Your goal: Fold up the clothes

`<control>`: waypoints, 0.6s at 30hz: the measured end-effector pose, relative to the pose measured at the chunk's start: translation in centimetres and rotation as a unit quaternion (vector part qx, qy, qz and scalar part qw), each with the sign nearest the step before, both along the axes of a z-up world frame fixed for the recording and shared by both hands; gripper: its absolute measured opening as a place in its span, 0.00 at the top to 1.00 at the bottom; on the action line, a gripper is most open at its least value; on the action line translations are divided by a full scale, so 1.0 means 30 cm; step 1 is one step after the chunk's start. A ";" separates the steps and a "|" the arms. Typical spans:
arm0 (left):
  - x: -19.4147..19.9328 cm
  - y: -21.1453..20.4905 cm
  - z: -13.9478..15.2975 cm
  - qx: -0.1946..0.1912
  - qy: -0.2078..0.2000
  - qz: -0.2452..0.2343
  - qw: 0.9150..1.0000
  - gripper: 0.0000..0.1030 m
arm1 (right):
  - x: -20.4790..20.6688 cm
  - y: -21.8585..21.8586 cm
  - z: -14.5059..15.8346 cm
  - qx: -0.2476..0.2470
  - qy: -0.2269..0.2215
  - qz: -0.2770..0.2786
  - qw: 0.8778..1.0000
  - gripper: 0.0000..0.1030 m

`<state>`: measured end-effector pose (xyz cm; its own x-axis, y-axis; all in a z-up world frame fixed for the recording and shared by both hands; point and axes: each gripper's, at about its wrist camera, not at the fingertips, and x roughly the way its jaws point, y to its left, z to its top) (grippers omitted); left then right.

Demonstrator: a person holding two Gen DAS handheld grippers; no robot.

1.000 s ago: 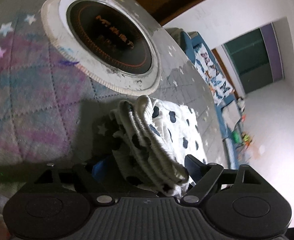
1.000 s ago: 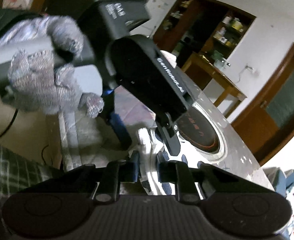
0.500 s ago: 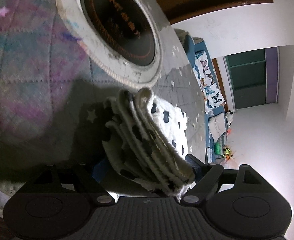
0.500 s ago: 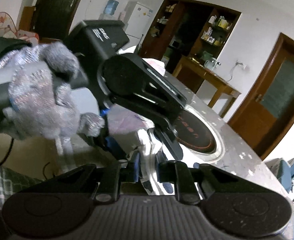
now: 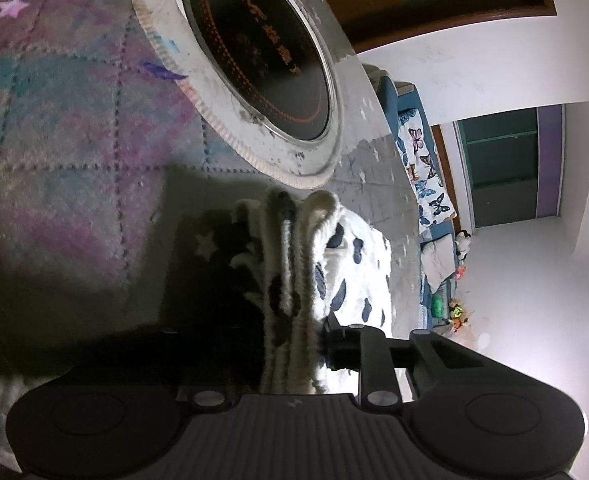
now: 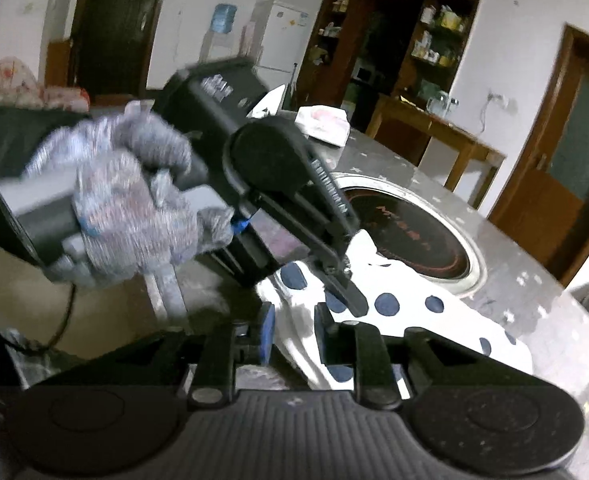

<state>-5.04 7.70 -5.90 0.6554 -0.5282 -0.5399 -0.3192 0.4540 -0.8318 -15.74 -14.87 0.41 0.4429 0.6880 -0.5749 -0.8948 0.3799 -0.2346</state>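
Closing on the bunched edge of a white garment [image 5: 346, 264] with dark spots, the left gripper [image 5: 294, 344] pinched several stacked layers between its fingers, while the right gripper [image 6: 292, 334], jaws easing apart, had cloth between its blue pads. By the look of it, a fold was being gathered; next it likely needed carrying over flat. It lay on the table [image 5: 74, 140] near a round cooktop [image 5: 254, 52]

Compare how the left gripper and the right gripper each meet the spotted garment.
The left gripper has a thick bunch of folded edges of the spotted garment between its closing jaws; the right gripper has only a thin layer. The left gripper's bunch stands on edge; the right gripper's layer spreads flat toward the round cooktop. Both have the same garment between their jaws; whether the right presses it is unclear.
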 end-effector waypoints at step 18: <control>0.027 0.018 0.002 0.010 -0.006 -0.013 1.000 0.74 | 0.528 -0.067 -0.057 -0.010 0.096 -0.177 0.979 0.81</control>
<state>-4.22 8.25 -5.83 0.6479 -0.5342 -0.5430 -0.2972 0.4791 -0.8259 0.09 -16.87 -1.29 0.5334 0.4988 -0.6831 -0.7363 0.6713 -0.0848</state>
